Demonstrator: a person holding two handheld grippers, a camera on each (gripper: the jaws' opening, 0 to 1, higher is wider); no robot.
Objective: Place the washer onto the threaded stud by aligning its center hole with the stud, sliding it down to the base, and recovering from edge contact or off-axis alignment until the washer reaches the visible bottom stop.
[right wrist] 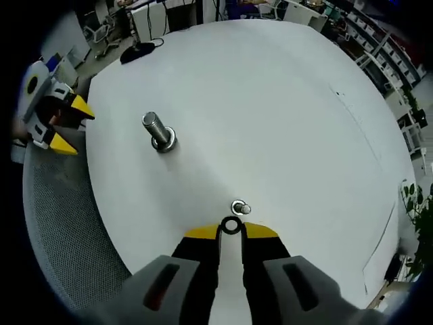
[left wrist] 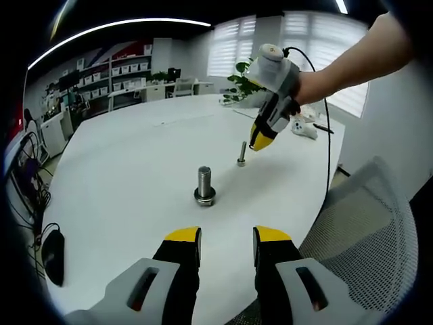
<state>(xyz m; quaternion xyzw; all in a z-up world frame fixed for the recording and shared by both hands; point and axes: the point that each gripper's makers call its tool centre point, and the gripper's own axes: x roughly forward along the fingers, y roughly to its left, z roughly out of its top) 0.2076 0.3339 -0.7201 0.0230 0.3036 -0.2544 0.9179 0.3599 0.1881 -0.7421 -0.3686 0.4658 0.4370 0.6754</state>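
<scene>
Your right gripper (right wrist: 231, 230) pinches the washer (right wrist: 231, 225) between its yellow tips, held just above and beside the thin stud (right wrist: 239, 208) standing upright on the white table (right wrist: 270, 101). A thicker bolt (right wrist: 160, 131) stands well apart, nearer your left gripper (left wrist: 226, 238), whose jaws hang parted and empty over the table's edge by a mesh chair (left wrist: 365, 230).

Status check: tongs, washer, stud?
Right tongs shut on washer, just short of the thin stud. Left tongs open, idle. Big bolt stands apart; nothing in the way.
</scene>
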